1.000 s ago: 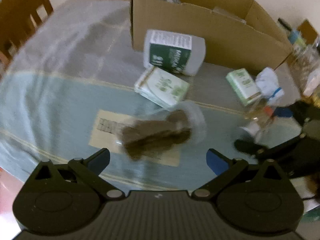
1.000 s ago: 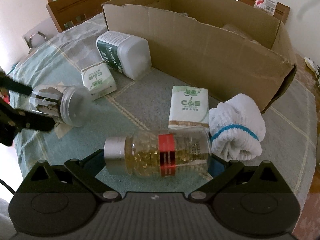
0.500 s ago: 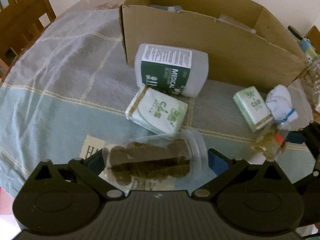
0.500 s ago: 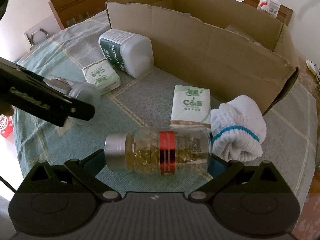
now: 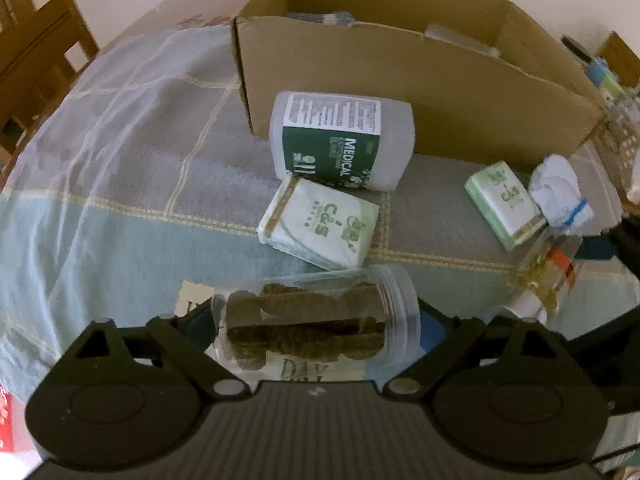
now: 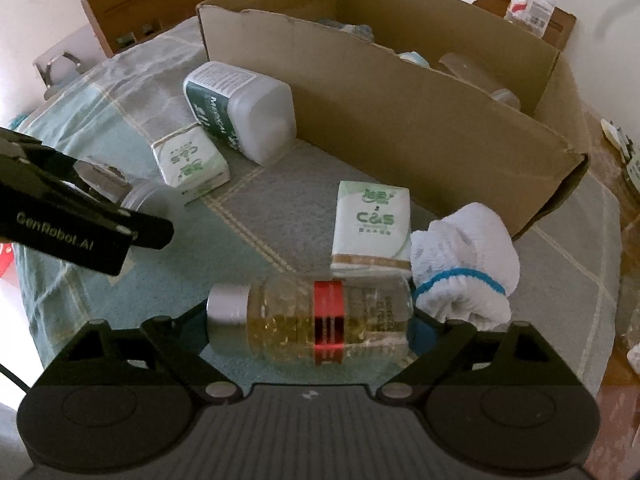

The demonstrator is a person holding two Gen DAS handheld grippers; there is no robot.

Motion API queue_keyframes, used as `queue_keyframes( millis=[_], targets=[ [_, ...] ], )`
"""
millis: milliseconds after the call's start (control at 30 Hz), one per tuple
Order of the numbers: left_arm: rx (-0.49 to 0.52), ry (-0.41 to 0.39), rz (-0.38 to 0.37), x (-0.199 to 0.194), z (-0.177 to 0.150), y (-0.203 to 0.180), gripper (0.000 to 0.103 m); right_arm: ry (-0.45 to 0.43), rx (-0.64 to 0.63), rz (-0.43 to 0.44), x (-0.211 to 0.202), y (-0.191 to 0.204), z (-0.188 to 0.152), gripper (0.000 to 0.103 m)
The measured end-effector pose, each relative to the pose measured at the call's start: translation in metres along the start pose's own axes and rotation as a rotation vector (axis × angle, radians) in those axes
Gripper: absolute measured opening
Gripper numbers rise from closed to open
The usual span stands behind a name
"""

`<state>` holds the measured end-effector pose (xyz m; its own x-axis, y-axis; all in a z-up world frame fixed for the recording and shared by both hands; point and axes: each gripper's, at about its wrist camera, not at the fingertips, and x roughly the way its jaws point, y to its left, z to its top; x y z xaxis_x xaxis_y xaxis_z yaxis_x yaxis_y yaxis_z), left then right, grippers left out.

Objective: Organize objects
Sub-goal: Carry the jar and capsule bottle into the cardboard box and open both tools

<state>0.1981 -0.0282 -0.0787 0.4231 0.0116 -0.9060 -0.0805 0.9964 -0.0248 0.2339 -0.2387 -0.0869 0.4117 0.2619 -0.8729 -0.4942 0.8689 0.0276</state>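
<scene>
A clear jar of brown pieces lies on its side on a paper card. It sits between the fingers of my left gripper, whose jaws are closing around it, pads close to its two ends. A clear bottle of yellow capsules with a silver cap and red band lies crosswise between the fingers of my right gripper. Those jaws are closing too. In the right wrist view the left gripper hides most of the jar.
An open cardboard box stands behind, several items inside. A green-labelled white container and two tissue packs lie before it. A white rolled sock touches the bottle's base. A wooden chair stands at the table's edge.
My left gripper came up to the jar, which now lies between its fingers, and both grippers' fingers have narrowed. The right gripper has kept its place.
</scene>
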Motion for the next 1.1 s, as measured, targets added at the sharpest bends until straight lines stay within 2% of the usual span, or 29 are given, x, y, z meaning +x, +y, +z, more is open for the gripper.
queue_keyframes(
  millis=[300, 500, 800, 967, 1100],
  targets=[
    [0.159, -0.003, -0.046, -0.024, 0.018, 0.008, 0.092, 0.029, -0.048, 0.053, -0.026, -0.001, 0.011, 0.096],
    [0.265, -0.027, -0.105, -0.053, 0.046, 0.008, 0.092, -0.001, -0.096, 0.05, -0.06, -0.006, 0.032, 0.096],
    [0.36, -0.137, -0.146, -0.083, 0.12, -0.002, 0.092, -0.123, -0.089, 0.022, -0.106, -0.025, 0.083, 0.096],
    [0.375, -0.2, -0.139, -0.076, 0.167, -0.011, 0.092, -0.167, -0.058, -0.001, -0.106, -0.041, 0.114, 0.096],
    [0.365, -0.202, -0.149, -0.059, 0.202, -0.017, 0.092, -0.169, -0.018, -0.026, -0.092, -0.052, 0.136, 0.096]
  ],
)
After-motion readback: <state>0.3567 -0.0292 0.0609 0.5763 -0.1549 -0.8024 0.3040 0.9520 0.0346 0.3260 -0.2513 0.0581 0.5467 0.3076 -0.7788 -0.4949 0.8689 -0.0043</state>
